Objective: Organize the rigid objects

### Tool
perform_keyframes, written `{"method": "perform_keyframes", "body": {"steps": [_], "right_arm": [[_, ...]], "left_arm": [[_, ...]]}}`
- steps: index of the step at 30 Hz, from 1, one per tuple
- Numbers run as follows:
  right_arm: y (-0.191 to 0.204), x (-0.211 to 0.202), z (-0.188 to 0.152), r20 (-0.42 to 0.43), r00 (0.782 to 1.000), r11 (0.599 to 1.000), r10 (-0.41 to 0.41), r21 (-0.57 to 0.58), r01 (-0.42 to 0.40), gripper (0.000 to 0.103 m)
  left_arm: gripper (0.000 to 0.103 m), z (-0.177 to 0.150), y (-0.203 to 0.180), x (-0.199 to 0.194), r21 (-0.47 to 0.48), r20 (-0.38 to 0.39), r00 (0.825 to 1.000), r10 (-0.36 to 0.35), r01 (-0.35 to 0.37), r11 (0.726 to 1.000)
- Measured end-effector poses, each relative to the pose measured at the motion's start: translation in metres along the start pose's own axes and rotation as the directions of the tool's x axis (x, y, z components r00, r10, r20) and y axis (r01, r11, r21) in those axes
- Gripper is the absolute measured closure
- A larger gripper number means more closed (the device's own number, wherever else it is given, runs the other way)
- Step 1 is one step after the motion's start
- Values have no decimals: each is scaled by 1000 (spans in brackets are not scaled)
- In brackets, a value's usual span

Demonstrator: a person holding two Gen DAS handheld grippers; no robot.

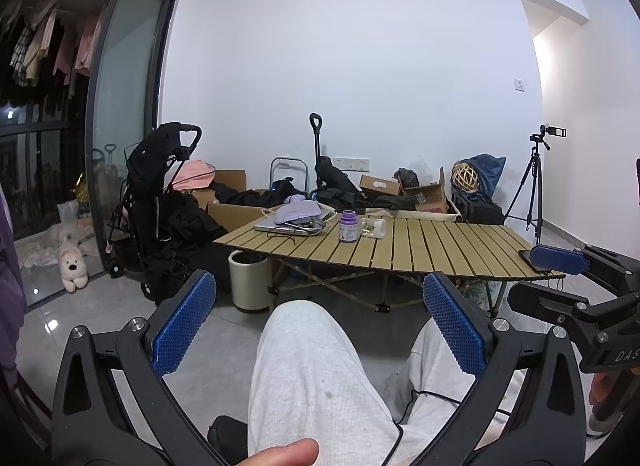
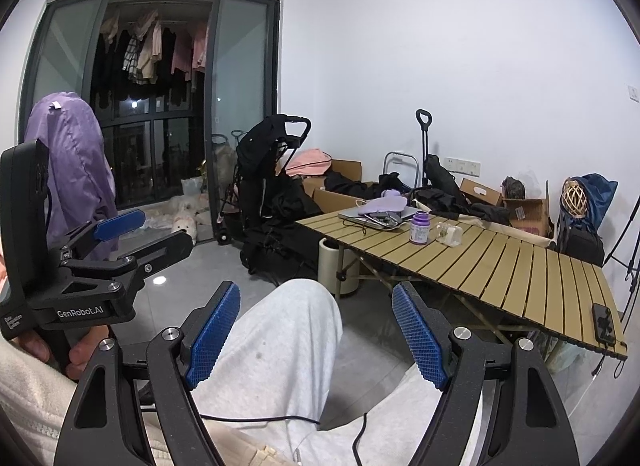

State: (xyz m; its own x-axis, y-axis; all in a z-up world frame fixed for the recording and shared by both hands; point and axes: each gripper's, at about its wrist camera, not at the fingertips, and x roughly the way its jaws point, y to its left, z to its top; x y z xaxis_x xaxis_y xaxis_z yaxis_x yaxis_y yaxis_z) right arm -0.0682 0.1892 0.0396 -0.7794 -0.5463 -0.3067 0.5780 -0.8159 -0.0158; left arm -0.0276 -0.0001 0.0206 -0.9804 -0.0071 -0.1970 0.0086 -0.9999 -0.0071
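Both claws, left claw (image 1: 318, 324) and right claw (image 2: 316, 336), gape wide, holding nothing, well back from the desk (image 2: 520, 266). The purple bottle (image 2: 420, 228) and clear thing (image 2: 449, 234) stand together on the desk, tidy or waiting.

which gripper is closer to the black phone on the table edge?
Right. The right gripper hovers close beside the black phone; the left gripper, over the person's knee, sits farther off. Both are open.

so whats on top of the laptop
A lilac case lies on the laptop, with a dark cable and small items at its front edge. Whatever is beneath the case is covered.
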Motion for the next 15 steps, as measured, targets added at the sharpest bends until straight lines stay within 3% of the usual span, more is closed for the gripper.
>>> {"method": "perform_keyframes", "body": {"steps": [15], "right_arm": [[2,4,-2,-12,1000,1000,-1,1,1,20]], "left_arm": [[0,-1,1,1,-2,-4,1000,-1,1,1000]]}}
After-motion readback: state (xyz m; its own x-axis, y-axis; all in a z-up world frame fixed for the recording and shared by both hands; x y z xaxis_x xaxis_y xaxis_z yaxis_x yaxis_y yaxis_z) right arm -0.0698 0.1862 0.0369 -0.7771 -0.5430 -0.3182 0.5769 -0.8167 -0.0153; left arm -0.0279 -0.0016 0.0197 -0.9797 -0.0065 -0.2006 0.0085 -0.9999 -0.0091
